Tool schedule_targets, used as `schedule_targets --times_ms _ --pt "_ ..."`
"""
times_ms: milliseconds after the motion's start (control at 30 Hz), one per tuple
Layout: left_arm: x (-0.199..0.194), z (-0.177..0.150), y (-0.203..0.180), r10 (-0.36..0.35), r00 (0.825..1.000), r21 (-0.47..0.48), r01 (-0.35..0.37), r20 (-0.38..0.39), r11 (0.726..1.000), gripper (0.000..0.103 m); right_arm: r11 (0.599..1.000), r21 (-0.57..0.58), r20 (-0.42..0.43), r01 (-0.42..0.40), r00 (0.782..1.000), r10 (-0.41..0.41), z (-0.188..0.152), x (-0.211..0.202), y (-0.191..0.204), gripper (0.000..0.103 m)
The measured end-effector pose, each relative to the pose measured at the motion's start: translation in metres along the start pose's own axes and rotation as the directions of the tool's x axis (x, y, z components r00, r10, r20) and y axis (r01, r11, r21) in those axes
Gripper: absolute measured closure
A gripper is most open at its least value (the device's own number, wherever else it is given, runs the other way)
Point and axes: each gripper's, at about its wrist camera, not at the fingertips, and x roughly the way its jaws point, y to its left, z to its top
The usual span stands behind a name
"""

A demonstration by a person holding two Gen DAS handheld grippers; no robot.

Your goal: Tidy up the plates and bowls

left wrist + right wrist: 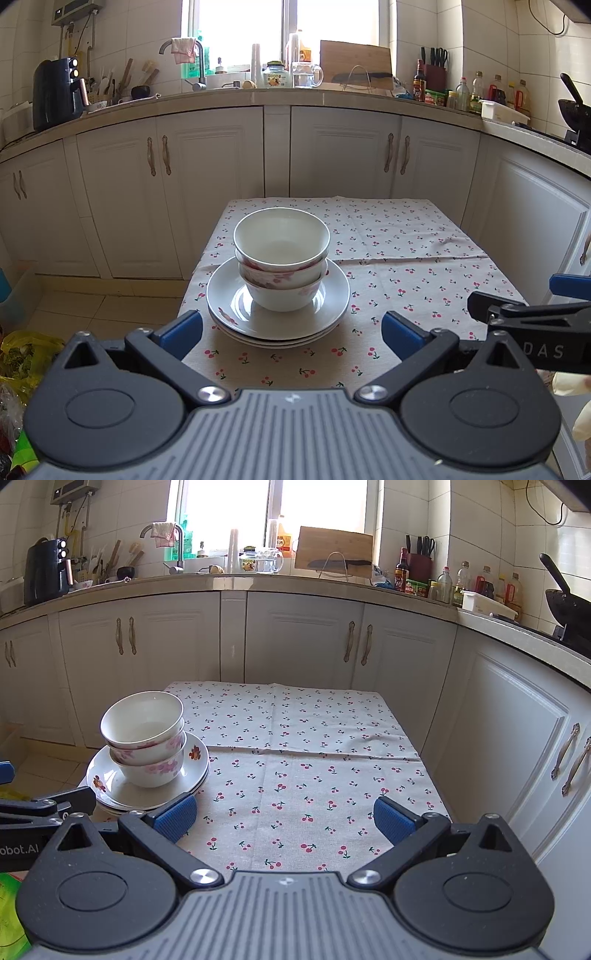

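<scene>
White bowls [281, 240] with pink flowers sit nested, one inside another, on a stack of white plates [332, 295] at the left near part of the cherry-print table. In the right wrist view the same bowls [146, 731] and plates [195, 760] stand at the left. My left gripper [291, 332] is open, its blue pads either side of the plates' near rim, not touching. My right gripper [286, 818] is open over bare cloth, to the right of the stack, holding nothing. Its fingers [491, 306] show at the right edge of the left wrist view.
The tablecloth [314, 738] covers a small table with cabinets [332, 155] close behind and to the right. The counter holds a sink tap [199, 62], a kettle [55, 92], bottles [476, 92] and a wok [569, 605]. Bags [22, 354] lie on the floor at left.
</scene>
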Motion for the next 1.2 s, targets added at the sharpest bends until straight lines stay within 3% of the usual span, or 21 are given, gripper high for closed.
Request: schedule_targets --times_ms 1200 --pt "0.0045 0.0 -0.0036 -0.001 1.0 -0.004 0.0 -0.013 1.0 0.001 0.999 0.001 0.014 0.034 0.999 -0.034 0.0003 0.0005 0.0027 0.0"
